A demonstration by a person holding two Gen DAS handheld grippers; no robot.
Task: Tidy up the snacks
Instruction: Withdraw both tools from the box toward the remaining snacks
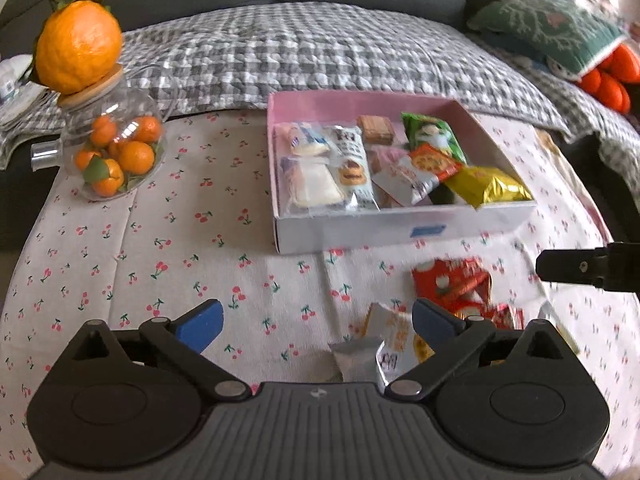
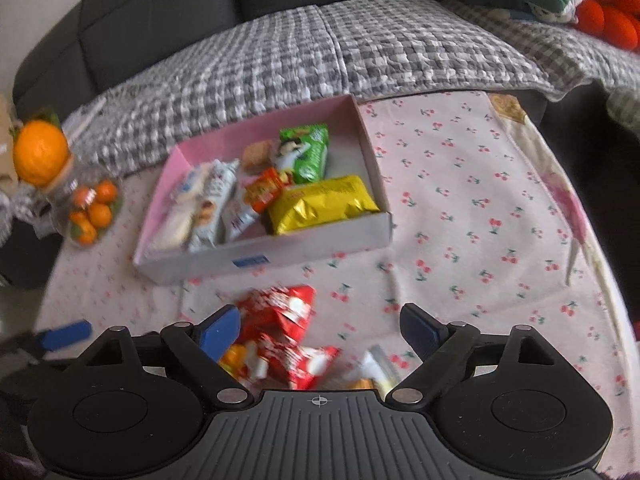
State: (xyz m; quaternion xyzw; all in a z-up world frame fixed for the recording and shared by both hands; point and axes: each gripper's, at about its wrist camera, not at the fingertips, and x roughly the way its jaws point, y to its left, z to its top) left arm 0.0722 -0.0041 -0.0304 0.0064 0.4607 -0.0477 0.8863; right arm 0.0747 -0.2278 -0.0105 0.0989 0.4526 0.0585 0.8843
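Observation:
A shallow box (image 1: 400, 229) (image 2: 304, 249), pink inside, lies on the cherry-print cloth and holds several wrapped snacks, among them a gold pack (image 1: 490, 190) (image 2: 320, 204) and a green pack (image 1: 434, 136) (image 2: 306, 152). Loose snacks lie in front of the box: red packs (image 1: 452, 282) (image 2: 280, 308) and a silver-and-orange pack (image 1: 380, 350). My left gripper (image 1: 318, 322) is open over the cloth, the silver-and-orange pack lying by its right finger. My right gripper (image 2: 320, 324) is open, with the red packs lying between its fingers, untouched.
A glass jar of small oranges (image 1: 114, 148) (image 2: 90, 208) with a large orange (image 1: 78, 46) on its lid stands at the left. A checked blanket (image 1: 320, 52) covers the sofa behind. A finger of the right gripper (image 1: 580, 268) shows at the right edge of the left wrist view.

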